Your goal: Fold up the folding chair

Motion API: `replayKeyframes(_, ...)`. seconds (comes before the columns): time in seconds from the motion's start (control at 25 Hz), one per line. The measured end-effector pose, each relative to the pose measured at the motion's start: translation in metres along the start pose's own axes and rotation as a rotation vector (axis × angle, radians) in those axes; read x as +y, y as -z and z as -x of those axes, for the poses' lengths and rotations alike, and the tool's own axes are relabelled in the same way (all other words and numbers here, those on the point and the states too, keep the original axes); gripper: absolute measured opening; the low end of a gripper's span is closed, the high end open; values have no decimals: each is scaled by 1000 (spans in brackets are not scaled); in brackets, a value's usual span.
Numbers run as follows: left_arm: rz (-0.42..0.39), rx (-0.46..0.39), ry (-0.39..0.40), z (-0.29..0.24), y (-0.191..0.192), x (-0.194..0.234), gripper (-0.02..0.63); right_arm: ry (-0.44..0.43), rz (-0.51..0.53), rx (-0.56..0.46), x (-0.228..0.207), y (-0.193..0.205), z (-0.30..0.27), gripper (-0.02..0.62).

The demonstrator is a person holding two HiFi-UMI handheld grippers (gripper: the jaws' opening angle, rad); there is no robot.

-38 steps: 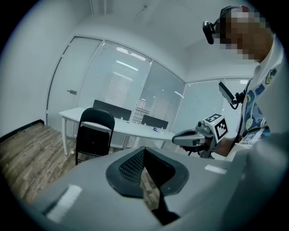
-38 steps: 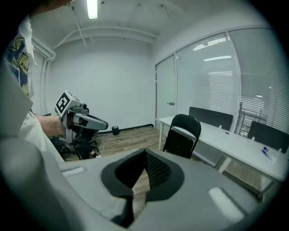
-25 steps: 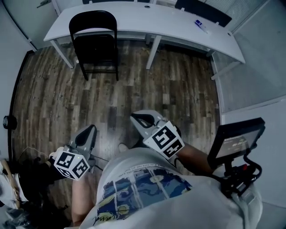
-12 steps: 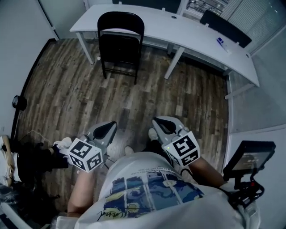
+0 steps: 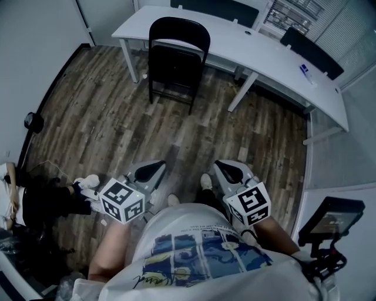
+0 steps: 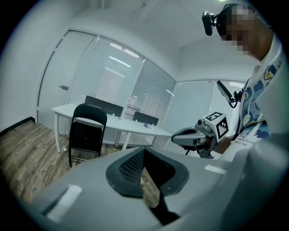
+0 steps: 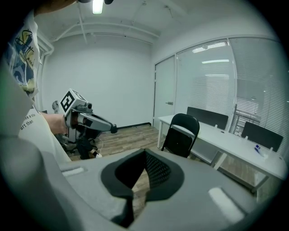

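Observation:
The black folding chair (image 5: 178,56) stands unfolded on the wood floor, its back against the white table (image 5: 264,53). It also shows in the left gripper view (image 6: 86,133) and the right gripper view (image 7: 181,134). My left gripper (image 5: 157,167) and right gripper (image 5: 223,169) are held side by side in front of my body, far short of the chair. Both point toward it. Each gripper's own view, left (image 6: 143,155) and right (image 7: 145,159), shows the jaws shut with nothing between them. The right gripper (image 6: 192,135) is seen from the left one, and the left gripper (image 7: 97,122) from the right.
Black office chairs (image 5: 214,9) stand behind the table. Dark bags and cables (image 5: 44,206) lie on the floor at the left wall. A small monitor on a rig (image 5: 330,216) sits at my right. My shoe (image 5: 205,181) shows between the grippers.
The head view has swung, so the chair and table now sit further right in the picture. Both grippers stay shut in front of my body.

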State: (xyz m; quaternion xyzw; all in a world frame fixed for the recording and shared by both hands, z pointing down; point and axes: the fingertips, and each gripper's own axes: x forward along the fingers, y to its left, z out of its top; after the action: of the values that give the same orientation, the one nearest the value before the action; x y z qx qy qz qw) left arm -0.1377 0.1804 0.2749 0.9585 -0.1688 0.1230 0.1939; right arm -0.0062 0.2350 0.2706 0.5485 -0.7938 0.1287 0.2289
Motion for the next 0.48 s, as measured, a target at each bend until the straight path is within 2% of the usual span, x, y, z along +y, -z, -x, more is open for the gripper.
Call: replayKeyframes(0.48,8,0,-20,8,3,2,2,-18,13,-4,7,-4,-2,3)
